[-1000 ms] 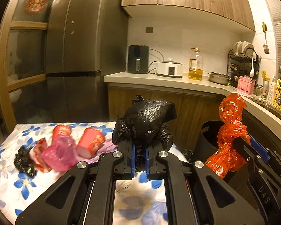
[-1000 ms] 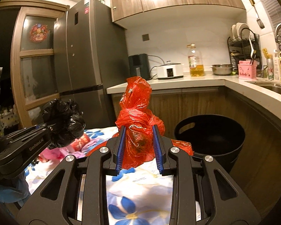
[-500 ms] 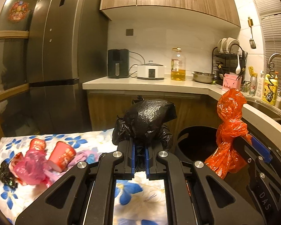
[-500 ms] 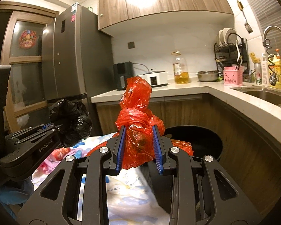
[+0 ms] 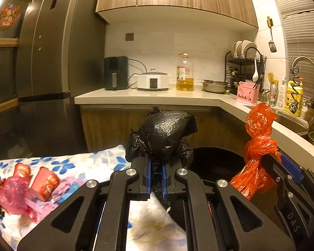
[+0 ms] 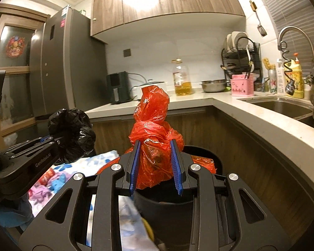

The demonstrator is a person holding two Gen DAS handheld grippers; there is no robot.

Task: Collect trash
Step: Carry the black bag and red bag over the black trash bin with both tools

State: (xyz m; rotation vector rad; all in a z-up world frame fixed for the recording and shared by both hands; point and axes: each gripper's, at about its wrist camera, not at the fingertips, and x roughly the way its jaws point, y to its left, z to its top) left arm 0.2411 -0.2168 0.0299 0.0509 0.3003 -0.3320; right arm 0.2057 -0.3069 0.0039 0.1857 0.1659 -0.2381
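"GenRobot.AI" is printed in pale letters along the side of the left gripper (image 6: 52,141), seen from the right wrist. "DAS" stands on the body of the right gripper (image 5: 282,165), seen from the left wrist. A green can (image 6: 273,83) on the worktop (image 6: 261,113) by the sink shows a red star and the letters "ne". Other labels are too blurred to read.

Bin (image 5: 215,163) btwn table (image 5: 83,163) on left & counter (image 5: 293,133) on right.
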